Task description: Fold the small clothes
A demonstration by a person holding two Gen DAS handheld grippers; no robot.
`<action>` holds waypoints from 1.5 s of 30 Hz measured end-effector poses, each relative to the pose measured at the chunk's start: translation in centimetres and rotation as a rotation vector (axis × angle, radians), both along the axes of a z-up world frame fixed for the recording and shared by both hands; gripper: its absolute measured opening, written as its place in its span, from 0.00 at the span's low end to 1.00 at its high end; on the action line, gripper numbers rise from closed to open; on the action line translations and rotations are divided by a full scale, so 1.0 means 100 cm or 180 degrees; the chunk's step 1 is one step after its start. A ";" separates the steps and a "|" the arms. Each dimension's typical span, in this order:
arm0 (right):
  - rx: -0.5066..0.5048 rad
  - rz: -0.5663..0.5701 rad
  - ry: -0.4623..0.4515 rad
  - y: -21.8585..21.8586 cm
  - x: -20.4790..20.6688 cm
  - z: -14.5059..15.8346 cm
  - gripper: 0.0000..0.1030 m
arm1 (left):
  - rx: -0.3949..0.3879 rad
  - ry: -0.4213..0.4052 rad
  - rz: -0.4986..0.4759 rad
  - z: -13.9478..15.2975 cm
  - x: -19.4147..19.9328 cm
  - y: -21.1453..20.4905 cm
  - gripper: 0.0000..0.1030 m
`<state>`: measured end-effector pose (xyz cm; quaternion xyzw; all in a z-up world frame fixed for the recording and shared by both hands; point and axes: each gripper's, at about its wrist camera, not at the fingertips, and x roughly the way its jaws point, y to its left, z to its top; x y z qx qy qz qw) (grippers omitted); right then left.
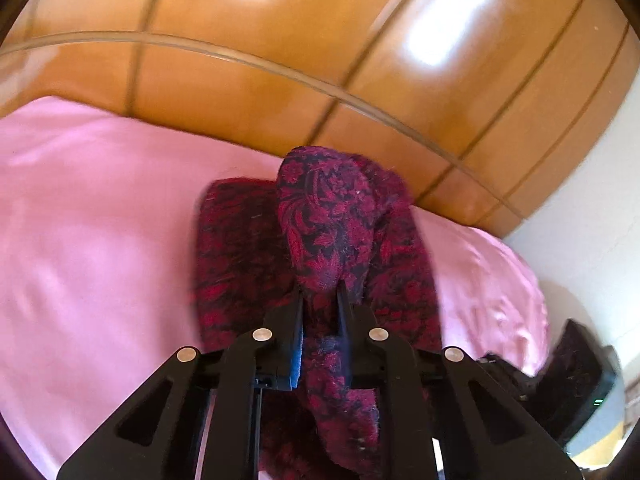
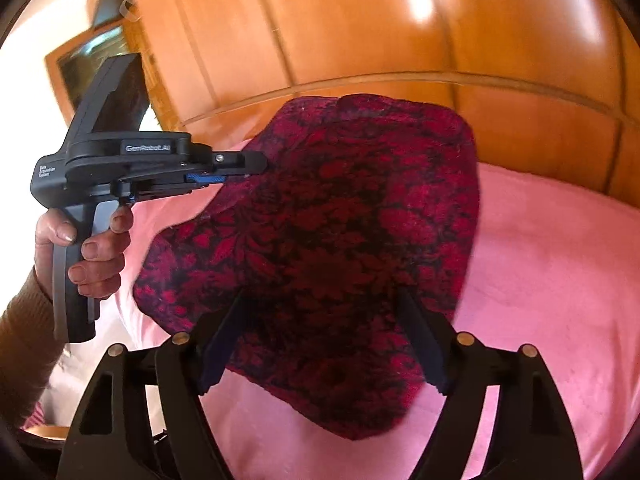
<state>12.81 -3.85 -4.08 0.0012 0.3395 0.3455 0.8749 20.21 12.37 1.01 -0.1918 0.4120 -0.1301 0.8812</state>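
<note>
A dark red and black floral knitted garment hangs above a pink bedsheet. My left gripper is shut on a bunched fold of it and holds it up. In the right wrist view the garment spreads wide over the sheet, and the left gripper pinches its left edge, held in a person's hand. My right gripper is open; the cloth hangs in front of and between its spread fingers, which do not pinch it.
A glossy wooden headboard rises right behind the bed, also in the right wrist view. A white wall and dark objects stand past the bed's right end. A framed mirror hangs at far left.
</note>
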 end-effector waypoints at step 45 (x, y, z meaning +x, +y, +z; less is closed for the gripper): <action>-0.0103 0.0758 -0.0054 0.027 -0.006 -0.008 0.90 | 0.0568 0.0039 0.0645 -0.034 -0.007 -0.002 0.14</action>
